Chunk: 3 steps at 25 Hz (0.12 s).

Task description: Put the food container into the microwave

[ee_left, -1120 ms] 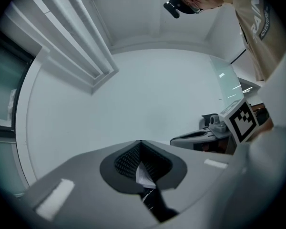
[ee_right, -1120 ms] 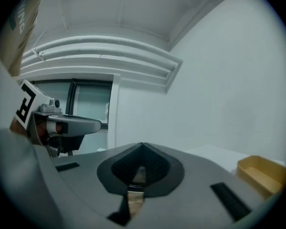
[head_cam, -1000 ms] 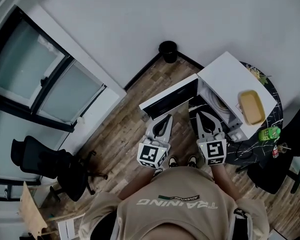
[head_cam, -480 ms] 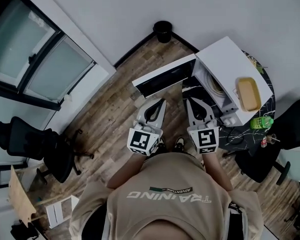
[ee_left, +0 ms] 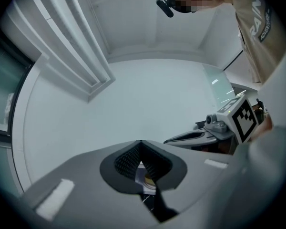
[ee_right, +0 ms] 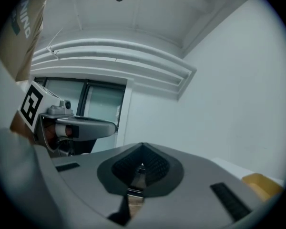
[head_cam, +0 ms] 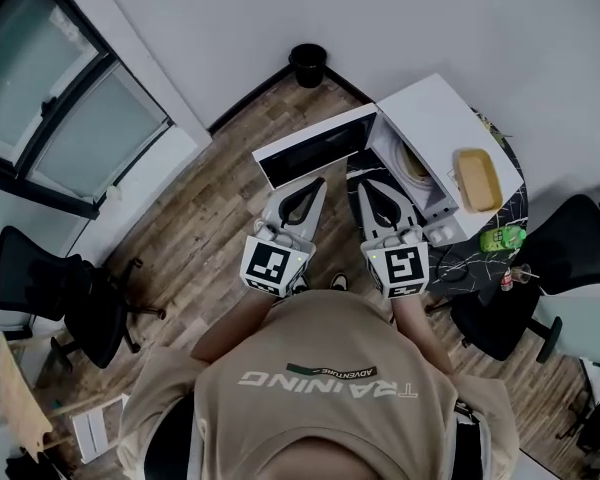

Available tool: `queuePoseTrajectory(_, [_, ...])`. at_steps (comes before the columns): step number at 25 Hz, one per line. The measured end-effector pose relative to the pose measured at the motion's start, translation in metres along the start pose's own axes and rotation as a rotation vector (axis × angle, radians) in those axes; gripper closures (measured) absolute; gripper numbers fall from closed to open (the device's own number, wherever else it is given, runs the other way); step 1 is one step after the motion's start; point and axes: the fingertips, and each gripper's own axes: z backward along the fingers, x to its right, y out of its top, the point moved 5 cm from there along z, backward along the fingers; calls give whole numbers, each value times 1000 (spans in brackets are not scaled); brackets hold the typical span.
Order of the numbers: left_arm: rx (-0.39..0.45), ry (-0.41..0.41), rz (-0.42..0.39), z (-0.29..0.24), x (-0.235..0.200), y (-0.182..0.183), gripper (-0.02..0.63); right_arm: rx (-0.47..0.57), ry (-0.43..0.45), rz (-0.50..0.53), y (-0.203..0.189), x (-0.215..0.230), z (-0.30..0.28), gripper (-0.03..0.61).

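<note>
A yellow food container (head_cam: 477, 180) lies on top of the white microwave (head_cam: 432, 118), and its corner shows at the right edge of the right gripper view (ee_right: 262, 185). The microwave door (head_cam: 310, 158) hangs open to the left, and the cavity shows a pale turntable. My left gripper (head_cam: 313, 185) points at the door, jaws shut and empty; its tips meet (ee_left: 141, 142). In front of the cavity opening is my right gripper (head_cam: 365, 184), also shut on nothing (ee_right: 142, 144). Each gripper sees the other beside it.
The microwave stands on a dark round table (head_cam: 475, 263) with a green bottle (head_cam: 501, 237) and cables. Black office chairs stand at the right (head_cam: 555, 258) and at the left (head_cam: 75, 298). A black bin (head_cam: 307, 63) sits by the wall, and a large window (head_cam: 50, 98) is far left.
The whole scene has slid left and up in the head view as the person shifts. Both grippers stay shut and side by side before the open microwave.
</note>
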Motion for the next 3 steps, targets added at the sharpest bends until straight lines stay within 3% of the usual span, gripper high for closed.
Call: queuePoseTrajectory(3, [5,-16,-3,1,2,5,611,5,-5,7,5,-3,2,569])
